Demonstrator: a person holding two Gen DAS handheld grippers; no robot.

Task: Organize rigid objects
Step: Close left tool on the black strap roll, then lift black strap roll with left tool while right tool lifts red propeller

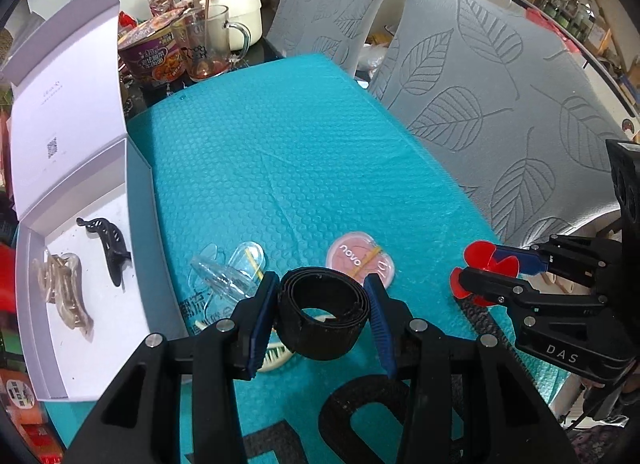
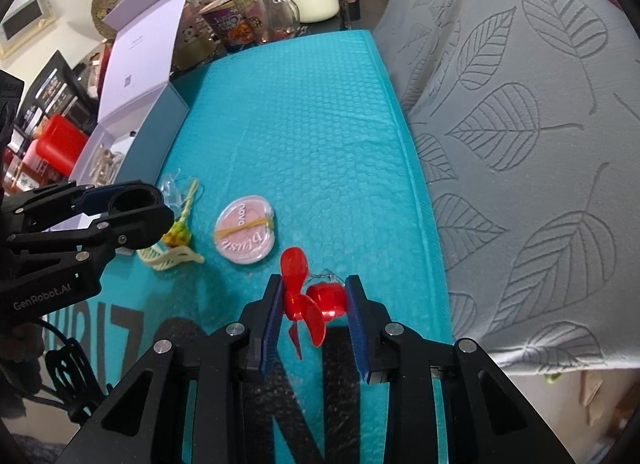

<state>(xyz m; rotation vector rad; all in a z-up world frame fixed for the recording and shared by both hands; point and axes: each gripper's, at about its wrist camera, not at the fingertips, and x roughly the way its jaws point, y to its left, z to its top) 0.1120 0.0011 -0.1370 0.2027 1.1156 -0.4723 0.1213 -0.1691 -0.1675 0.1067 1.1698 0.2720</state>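
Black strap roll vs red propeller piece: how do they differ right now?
The black strap roll is a dark, fuzzy coiled ring; the red propeller piece is glossy plastic with blades. The roll sits in the left tongs, the propeller in the right tongs. The roll fills its tongs' gap; the propeller looks smaller. Both are gripped above the teal mat.

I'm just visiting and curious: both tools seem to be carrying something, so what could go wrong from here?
Two risks, I'd guess. The red propeller toy sits loosely between the right tool's fingers, so it may slip out in transit. The left tool holds the black strap roll above the cream comb and clear plastic pieces; lowering could knock them off the teal mat.
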